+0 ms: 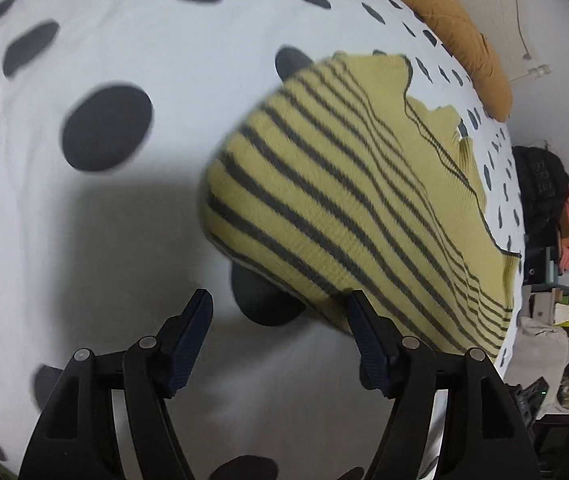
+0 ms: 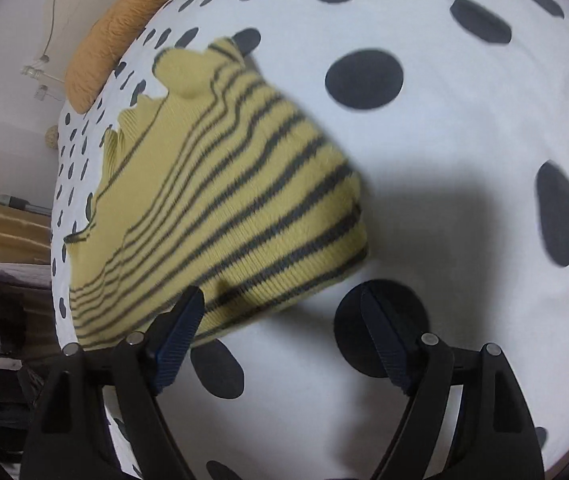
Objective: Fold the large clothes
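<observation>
Above the spotted bedspread [image 1: 132, 208], both of your grippers tilt steeply down toward the bed, their black arms fanning out from the bottom edge of each wrist view. Your left gripper [image 1: 278, 306] has its jaws spread wide with nothing between them — only white cover and a dark spot show in the gap. Its right-hand fingertip [image 1: 358, 308] sits at the near edge of the yellow striped sweater [image 1: 348, 200]; whether it touches the knit you cannot tell from this angle. The other finger hangs over bare cover, well apart from the garment.

Your right gripper [image 2: 280, 304] is likewise spread wide and holds nothing. Its left-hand fingertip [image 2: 192, 306] overlaps the sweater's ribbed hem [image 2: 292, 280] at the near edge, while the other finger stands over a dark spot of the cover, clear of the cloth.

The sweater itself lies on the bed folded over into a thick bundle, grey stripes running across it. In the left wrist view it stretches away up and to the right of the fingers; in the right wrist view it stretches up and to the left — so it lies between your two grippers, its near edge at their inner fingertips. Beyond it, an orange-brown pillow [image 2: 124, 28] rests at the far edge of the bed, against the wall. Both views are slightly blurred.
</observation>
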The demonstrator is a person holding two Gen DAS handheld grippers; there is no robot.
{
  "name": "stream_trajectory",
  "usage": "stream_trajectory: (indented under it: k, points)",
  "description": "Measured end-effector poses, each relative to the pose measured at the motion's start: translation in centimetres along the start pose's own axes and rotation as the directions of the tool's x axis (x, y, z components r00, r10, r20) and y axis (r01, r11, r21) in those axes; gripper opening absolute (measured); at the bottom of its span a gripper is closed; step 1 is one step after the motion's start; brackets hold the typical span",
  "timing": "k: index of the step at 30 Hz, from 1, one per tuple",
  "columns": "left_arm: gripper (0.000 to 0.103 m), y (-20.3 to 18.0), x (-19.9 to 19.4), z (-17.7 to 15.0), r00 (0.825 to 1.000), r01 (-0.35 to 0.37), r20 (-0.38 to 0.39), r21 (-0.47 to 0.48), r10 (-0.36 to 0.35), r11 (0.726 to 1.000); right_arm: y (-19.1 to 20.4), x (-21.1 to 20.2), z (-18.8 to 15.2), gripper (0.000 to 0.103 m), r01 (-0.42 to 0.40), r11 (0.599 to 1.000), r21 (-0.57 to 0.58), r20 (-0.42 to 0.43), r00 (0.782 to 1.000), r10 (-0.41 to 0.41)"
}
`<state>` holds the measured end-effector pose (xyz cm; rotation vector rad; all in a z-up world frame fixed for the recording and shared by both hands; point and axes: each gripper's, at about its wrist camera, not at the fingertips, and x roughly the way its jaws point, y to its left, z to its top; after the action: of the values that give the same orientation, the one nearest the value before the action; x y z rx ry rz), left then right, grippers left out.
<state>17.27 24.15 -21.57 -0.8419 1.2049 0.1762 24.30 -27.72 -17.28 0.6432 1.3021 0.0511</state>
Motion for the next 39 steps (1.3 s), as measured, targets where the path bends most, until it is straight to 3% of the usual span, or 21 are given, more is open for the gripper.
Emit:
stream_trajectory:
  k: [4,6,10,12,13,14,17,19,24,26,27,28,29,30,34,39]
  points:
    - [0.070,-1.3,1.2,0.9,0.997,0.041,0.059,-0.007,-0.040,0.999,1.0,2.4,0.6,0.081,-0.087,0.996,0.019,0.018,0.996,0.087]
    - [0.075,-1.9,1.7,2.0,0.995,0.050,0.086,-0.017,-0.049,0.999,1.6,3.2,1.4,0.084,-0.109,0.994,0.026,0.030,0.994,0.109]
    - [0.082,-2.7,3.8,3.5,0.994,0.015,0.108,-0.013,-0.014,1.000,1.7,5.0,2.8,0.082,-0.163,0.985,0.058,0.055,0.986,0.160]
    - [0.062,-3.0,3.8,3.4,0.989,-0.042,0.142,-0.015,0.044,0.999,1.5,5.3,3.0,0.061,-0.163,0.984,0.069,0.069,0.985,0.158]
    - [0.043,-3.1,3.6,3.2,0.986,-0.072,0.148,-0.009,0.073,0.997,1.5,5.1,3.1,0.042,-0.172,0.983,0.061,0.066,0.984,0.168]
    - [0.034,-3.2,3.3,3.1,0.987,-0.066,0.149,-0.006,0.066,0.998,1.7,4.8,3.1,0.035,-0.178,0.983,0.050,0.062,0.983,0.175]
    - [0.011,-2.8,1.8,2.6,0.987,-0.041,0.155,-0.018,0.044,0.999,3.4,2.7,2.7,0.030,-0.136,0.990,-0.035,0.105,0.985,0.139]
    - [0.010,-2.3,0.6,2.7,0.987,-0.008,0.161,-0.036,0.013,0.999,4.5,1.2,2.5,0.028,-0.122,0.989,-0.083,0.136,0.982,0.133]
    - [0.011,-2.4,0.6,3.0,0.988,-0.020,0.155,-0.007,0.021,1.000,5.4,0.4,2.5,0.026,-0.058,0.986,-0.159,0.164,0.983,0.084]
    - [0.030,-1.8,1.1,2.5,0.986,-0.028,0.165,-0.030,0.033,0.999,5.0,1.4,2.6,0.026,-0.047,0.988,-0.149,0.154,0.986,0.070]
    - [0.034,-1.6,1.4,2.5,0.986,-0.036,0.160,-0.038,0.042,0.999,4.6,2.0,2.7,0.026,-0.036,0.990,-0.139,0.142,0.988,0.056]
    - [0.030,-1.3,1.7,2.4,0.987,-0.043,0.155,-0.043,0.049,0.998,4.3,2.3,2.6,0.026,-0.022,0.990,-0.137,0.141,0.989,0.041]
    - [0.013,-1.2,1.7,2.4,0.987,-0.043,0.156,-0.045,0.049,0.998,4.3,2.4,2.5,0.026,-0.009,0.990,-0.141,0.141,0.990,0.029]
    - [0.011,-1.3,1.5,2.3,0.986,-0.041,0.159,-0.043,0.047,0.998,4.4,2.1,2.3,0.025,0.005,0.989,-0.148,0.152,0.988,0.018]
    - [0.008,-2.7,-1.3,1.6,0.976,-0.061,0.209,0.001,0.060,0.998,6.8,-0.8,0.9,0.014,0.104,0.967,-0.233,0.252,0.967,-0.043]
    - [0.008,-3.4,-4.0,0.6,0.973,-0.044,0.228,0.024,0.038,0.999,7.3,-2.9,0.5,0.012,0.108,0.961,-0.256,0.270,0.962,-0.036]
